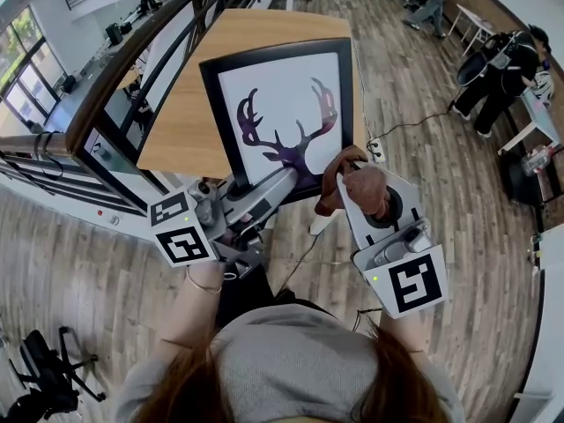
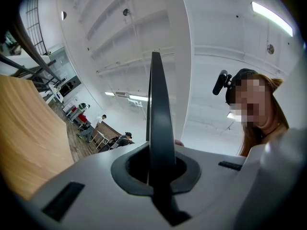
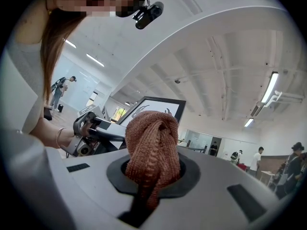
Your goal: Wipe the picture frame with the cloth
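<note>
Wipe in hand, lower centre.
Hold left gripper (image 1: 284,181) clamped on picture frame (image 1: 282,117) edge; sweep right gripper (image 1: 365,203), pinching cloth (image 1: 356,181), lightly across its face.

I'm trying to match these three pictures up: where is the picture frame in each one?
Head view: frame at centre, facing the camera.
Left gripper view: centre, edge-on, a dark blade between the jaws.
Right gripper view: centre, just behind the cloth.
Shared landmark: the left gripper, shut on the frame's lower edge.
</note>
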A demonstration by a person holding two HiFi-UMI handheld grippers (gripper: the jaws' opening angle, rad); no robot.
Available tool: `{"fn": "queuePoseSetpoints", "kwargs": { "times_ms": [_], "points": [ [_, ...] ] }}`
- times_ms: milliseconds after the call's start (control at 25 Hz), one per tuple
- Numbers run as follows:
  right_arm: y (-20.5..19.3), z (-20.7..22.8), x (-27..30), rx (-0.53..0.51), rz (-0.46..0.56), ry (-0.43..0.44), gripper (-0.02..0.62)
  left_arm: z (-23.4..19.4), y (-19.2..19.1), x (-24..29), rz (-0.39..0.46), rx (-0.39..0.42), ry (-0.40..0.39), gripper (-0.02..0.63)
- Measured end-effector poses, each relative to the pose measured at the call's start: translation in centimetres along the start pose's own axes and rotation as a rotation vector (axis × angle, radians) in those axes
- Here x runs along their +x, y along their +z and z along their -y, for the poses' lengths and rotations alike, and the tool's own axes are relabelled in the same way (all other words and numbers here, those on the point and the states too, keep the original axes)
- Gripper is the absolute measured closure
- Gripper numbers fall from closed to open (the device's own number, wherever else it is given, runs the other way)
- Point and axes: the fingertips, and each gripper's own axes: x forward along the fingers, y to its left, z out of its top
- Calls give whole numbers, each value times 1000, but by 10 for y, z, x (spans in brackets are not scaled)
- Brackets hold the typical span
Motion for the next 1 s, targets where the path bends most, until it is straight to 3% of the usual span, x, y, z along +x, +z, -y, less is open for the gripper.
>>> {"fn": "queuePoseSetpoints", "kwargs": {
  "times_ms": [1000],
  "points": [
    [-31, -8, -13, 28, -81, 65, 549, -4, -2, -1, 0, -7, 48, 588]
  ]
}}
